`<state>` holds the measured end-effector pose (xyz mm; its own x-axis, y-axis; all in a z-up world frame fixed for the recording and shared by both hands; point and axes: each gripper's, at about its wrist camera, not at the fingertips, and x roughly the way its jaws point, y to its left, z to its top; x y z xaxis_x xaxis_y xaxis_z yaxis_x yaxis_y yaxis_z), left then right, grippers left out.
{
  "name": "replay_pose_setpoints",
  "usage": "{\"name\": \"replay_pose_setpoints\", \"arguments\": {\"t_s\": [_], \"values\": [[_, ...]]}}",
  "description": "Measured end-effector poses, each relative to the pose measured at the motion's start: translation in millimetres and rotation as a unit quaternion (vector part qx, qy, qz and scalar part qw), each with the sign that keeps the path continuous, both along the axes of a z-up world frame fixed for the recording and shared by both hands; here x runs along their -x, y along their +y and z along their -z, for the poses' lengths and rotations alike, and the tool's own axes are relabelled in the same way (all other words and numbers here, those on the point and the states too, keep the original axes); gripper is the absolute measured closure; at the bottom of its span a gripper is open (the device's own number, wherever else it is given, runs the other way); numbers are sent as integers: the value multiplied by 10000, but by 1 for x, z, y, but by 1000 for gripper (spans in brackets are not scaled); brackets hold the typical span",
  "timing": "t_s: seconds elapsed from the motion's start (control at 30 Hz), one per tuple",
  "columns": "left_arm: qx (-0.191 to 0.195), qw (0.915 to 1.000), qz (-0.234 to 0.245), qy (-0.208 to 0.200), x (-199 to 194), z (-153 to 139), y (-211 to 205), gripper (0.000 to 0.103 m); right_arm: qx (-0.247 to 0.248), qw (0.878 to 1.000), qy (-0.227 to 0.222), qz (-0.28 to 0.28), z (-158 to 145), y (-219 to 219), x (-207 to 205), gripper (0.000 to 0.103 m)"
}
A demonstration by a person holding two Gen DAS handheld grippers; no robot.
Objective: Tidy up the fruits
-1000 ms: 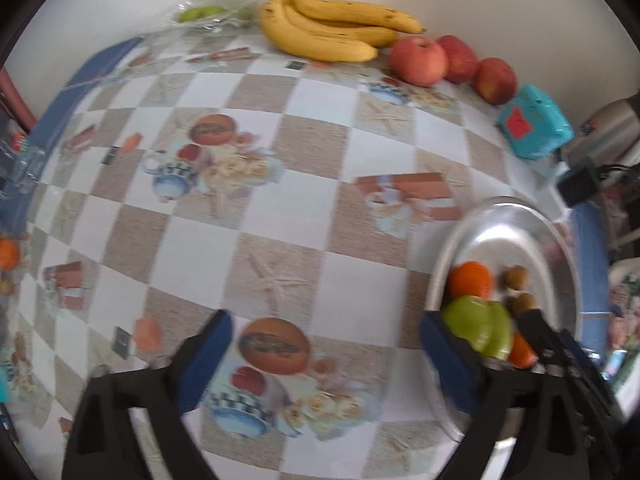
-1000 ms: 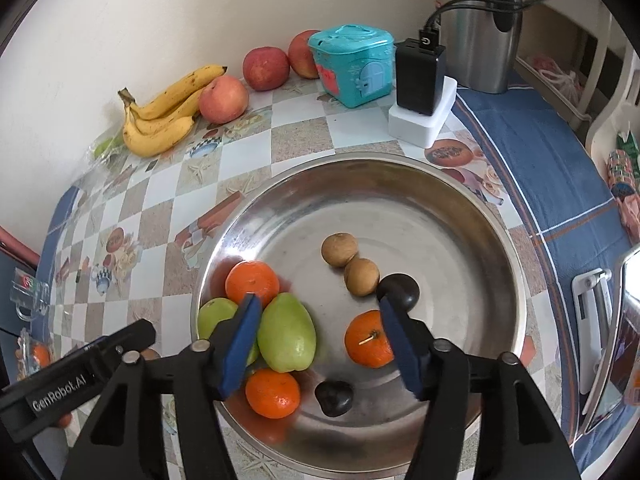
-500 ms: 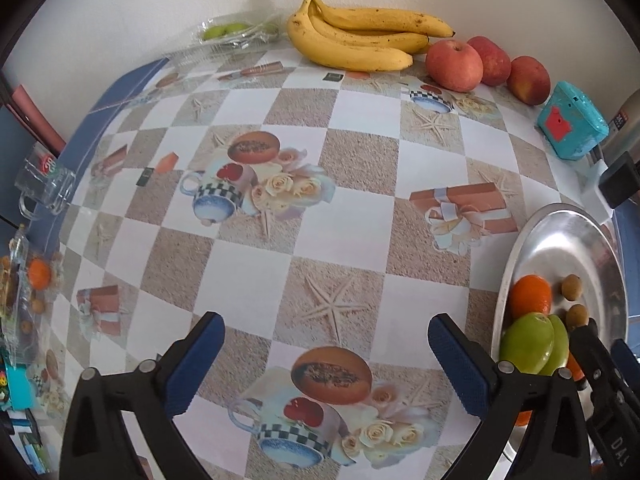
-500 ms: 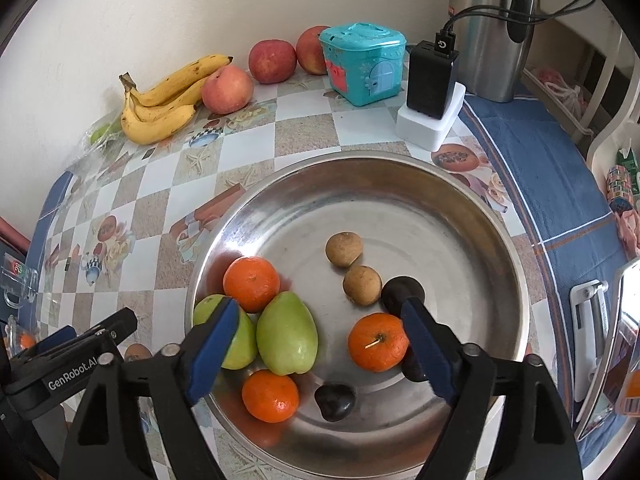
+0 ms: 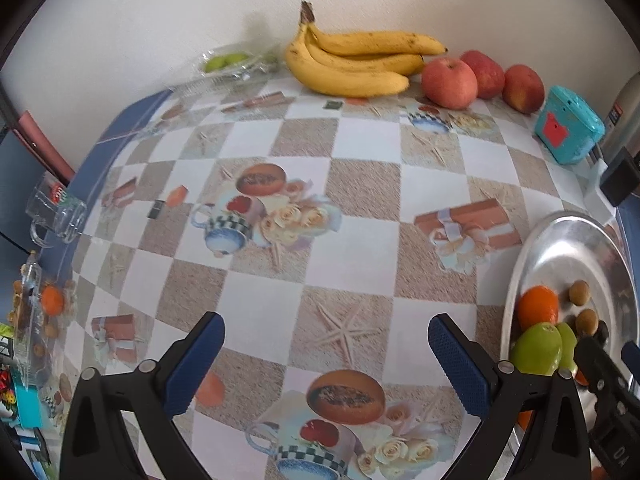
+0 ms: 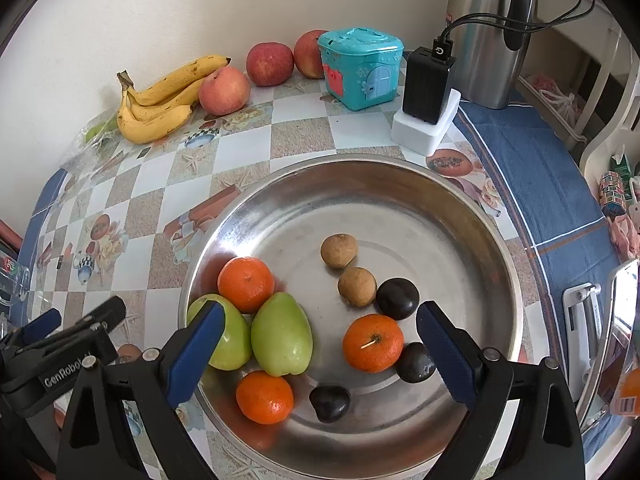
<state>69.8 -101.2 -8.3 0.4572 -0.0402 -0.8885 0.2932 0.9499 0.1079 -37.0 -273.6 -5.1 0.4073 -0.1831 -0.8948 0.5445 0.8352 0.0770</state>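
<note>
a: left wrist view cuts off most of the bowl [image 5: 568, 240] at the right edge. only 1 orange [image 5: 538, 307], 2 green fruits [image 5: 536, 347] and 2 brown ones show, and the right gripper's black arm hides the rest. a clear bag by the wall holds something green, too blurred to name.

b: right wrist view shows the whole bowl: 3 oranges, 2 green fruits, 2 brown, 3 dark ones. bananas [image 6: 156, 104] and 3 apples [image 6: 224, 90] lie well apart by the wall.

a: jaws?

b: right gripper [image 6: 316, 354] has just been opening. its jaws stand wide over the bowl, a green fruit and an orange lie between them, pads pressing on nothing.

a: left gripper [image 5: 326, 364] is wide too, holding nothing, over bare tablecloth [image 5: 360, 184].
</note>
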Motion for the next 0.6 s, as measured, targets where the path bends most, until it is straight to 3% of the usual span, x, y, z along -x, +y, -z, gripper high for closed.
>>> {"name": "replay_pose_setpoints", "arguments": {"t_s": [0.17, 0.6], "values": [[7, 9995, -145, -274, -2, -7, 11, 0, -76, 9999, -3, -96, 1, 4, 1, 6], [-308, 9977, -586, -120, -3, 4, 36, 0, -164, 9997, -54, -190, -5, 18, 5, 6]]}}
